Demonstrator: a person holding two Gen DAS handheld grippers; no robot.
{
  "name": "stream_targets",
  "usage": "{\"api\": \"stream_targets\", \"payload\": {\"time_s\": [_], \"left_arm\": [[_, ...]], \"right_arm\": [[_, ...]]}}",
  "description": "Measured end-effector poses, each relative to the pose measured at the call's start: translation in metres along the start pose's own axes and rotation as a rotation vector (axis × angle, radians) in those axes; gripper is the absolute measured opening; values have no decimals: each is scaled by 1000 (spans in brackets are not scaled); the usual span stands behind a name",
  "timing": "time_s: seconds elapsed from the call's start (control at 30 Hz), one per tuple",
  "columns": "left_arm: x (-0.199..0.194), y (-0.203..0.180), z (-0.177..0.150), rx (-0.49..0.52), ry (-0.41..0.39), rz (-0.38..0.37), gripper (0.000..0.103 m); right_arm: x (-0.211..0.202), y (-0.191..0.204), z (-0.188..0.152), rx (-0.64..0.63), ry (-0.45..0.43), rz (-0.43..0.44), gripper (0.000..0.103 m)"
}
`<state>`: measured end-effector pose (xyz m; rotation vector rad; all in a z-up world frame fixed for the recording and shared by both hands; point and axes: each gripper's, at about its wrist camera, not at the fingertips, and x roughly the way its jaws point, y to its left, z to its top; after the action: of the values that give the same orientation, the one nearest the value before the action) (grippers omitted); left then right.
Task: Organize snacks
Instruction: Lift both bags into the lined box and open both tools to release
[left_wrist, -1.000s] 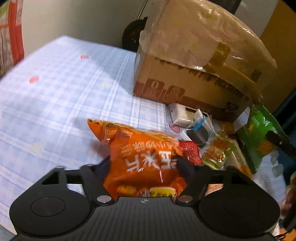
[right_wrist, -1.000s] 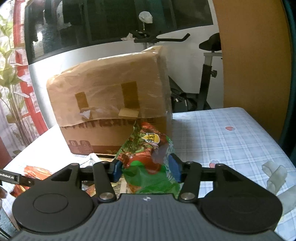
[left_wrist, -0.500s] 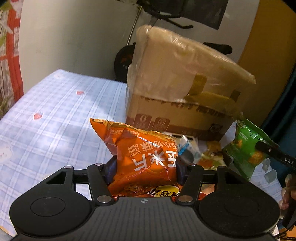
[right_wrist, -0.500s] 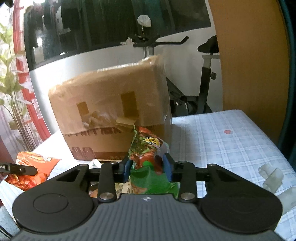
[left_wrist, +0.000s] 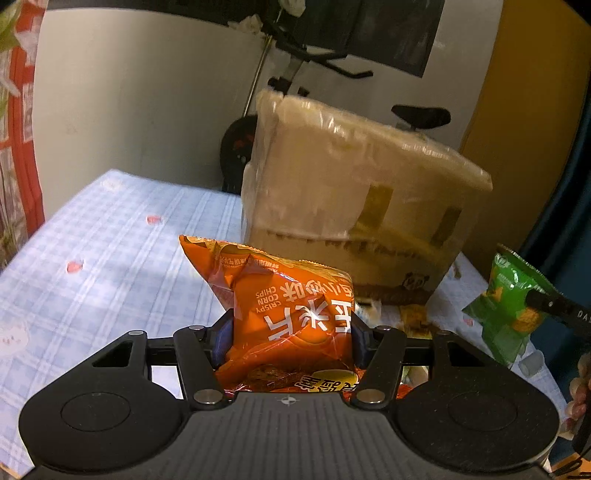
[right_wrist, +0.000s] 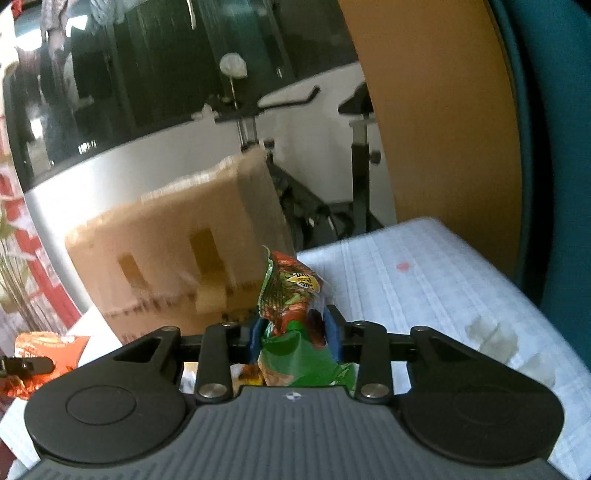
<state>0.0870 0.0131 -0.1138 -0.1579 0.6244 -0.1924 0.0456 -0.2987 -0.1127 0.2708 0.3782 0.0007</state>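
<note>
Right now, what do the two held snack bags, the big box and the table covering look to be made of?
Orange bag: glossy plastic film, likely foil-lined; sharp glints and crinkles.
Green bag: the same shiny film, creased where the pads squeeze it.
Box: brown corrugated cardboard, seemingly wrapped in clear plastic film; hazy sheen, tape patches.
Table covering: pale blue checked sheet, matte; cloth or vinyl, hard to tell.

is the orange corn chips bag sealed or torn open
Looks sealed: the orange corn chips bag is puffed full, its top seam intact.
</note>
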Motion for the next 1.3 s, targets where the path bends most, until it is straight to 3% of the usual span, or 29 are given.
{"api": "stream_targets", "payload": {"time_s": [0.2, 0.43, 0.7, 0.87, 1.0, 1.17, 1.3], "left_arm": [[-13, -7, 29, 40, -96, 4, 62], [-25, -23, 85, 106, -226, -1, 62], [-8, -58, 163, 175, -313, -26, 62], [26, -77, 201, 194, -297, -24, 63], [56, -86, 211, 216, -248, -3, 63], [96, -84, 212, 175, -153, -29, 63], [122, -82, 205, 148, -94, -48, 66]], "right_arm": [[-13, 12, 31, -37, -125, 29, 36], [-23, 28, 85, -72, -289, 85, 36], [4, 65, 148, -130, -410, 203, 36], [52, 84, 175, -61, -398, 295, 36], [91, 89, 184, 10, -336, 329, 36], [125, 84, 174, 67, -252, 297, 36], [137, 81, 160, 25, -214, 251, 41]]}}
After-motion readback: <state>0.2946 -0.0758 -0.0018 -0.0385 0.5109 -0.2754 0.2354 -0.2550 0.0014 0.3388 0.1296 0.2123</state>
